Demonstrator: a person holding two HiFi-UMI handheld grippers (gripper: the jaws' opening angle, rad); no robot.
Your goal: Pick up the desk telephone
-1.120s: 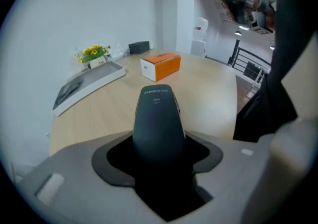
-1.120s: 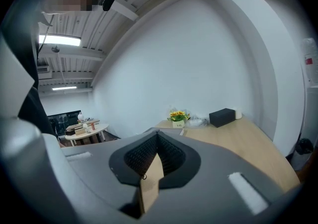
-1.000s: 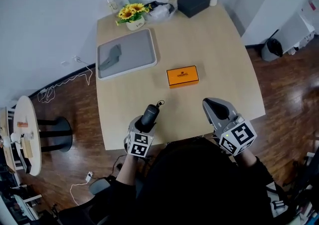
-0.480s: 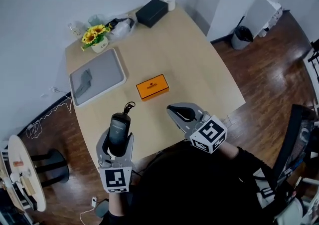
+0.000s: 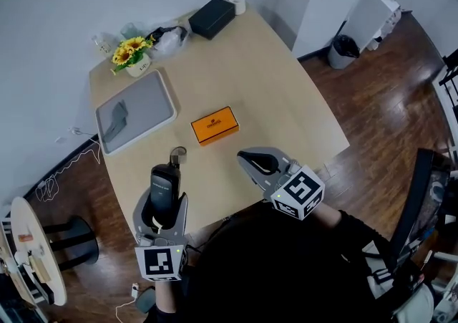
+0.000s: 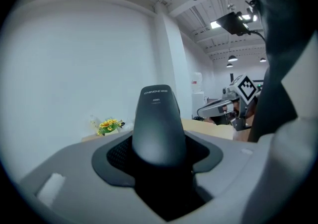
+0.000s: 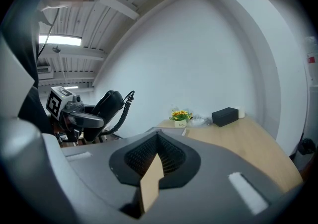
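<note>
Left gripper (image 5: 164, 201) is clamped on the black phone (image 6: 156, 123), held up off the table (image 5: 286, 99) with its cord (image 5: 175, 153) curling past the tip, right gripper (image 5: 247, 160) level to its right, pinched together and empty, orange box (image 5: 215, 125) ahead between them, tray (image 5: 136, 110) and flowers (image 5: 129, 51) farther off.

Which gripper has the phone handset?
The left gripper: its jaws clamp the black handset. The right gripper holds nothing.
</note>
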